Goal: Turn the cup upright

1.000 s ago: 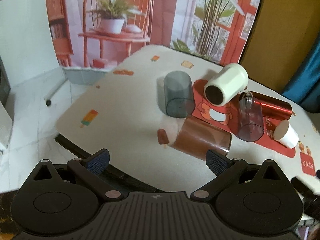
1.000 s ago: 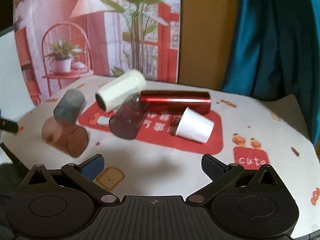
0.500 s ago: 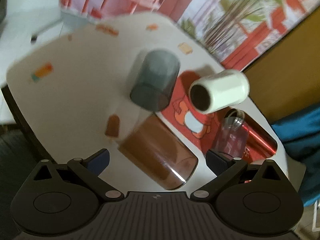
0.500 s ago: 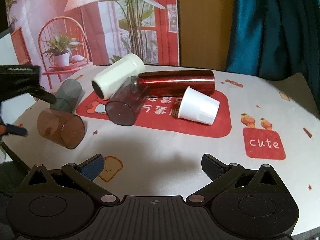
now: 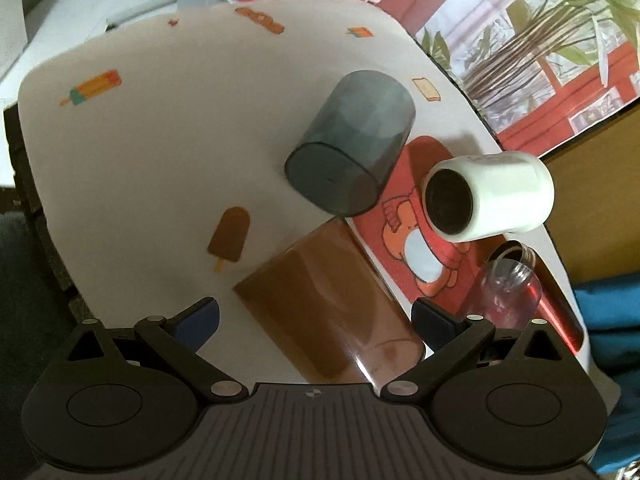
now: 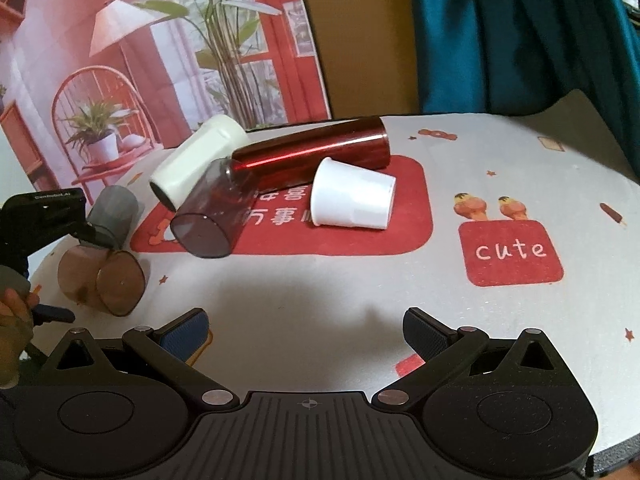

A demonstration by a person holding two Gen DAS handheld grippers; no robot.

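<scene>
A brown translucent cup lies on its side between the open jaws of my left gripper; the pads stand apart from its walls. It also shows in the right wrist view, with the left gripper above it. A grey cup, a cream cup, a clear purple cup, a red metallic tumbler and a white paper cup all lie on their sides. My right gripper is open and empty above bare cloth near the front edge.
The round table has a white printed cloth with a red mat under the middle cups. A printed backdrop and a blue curtain stand behind. The table edge curves at the left.
My left gripper has moved forward and down over the table, and the brown cup now lies between its open jaws. My right gripper has moved closer to the table.
</scene>
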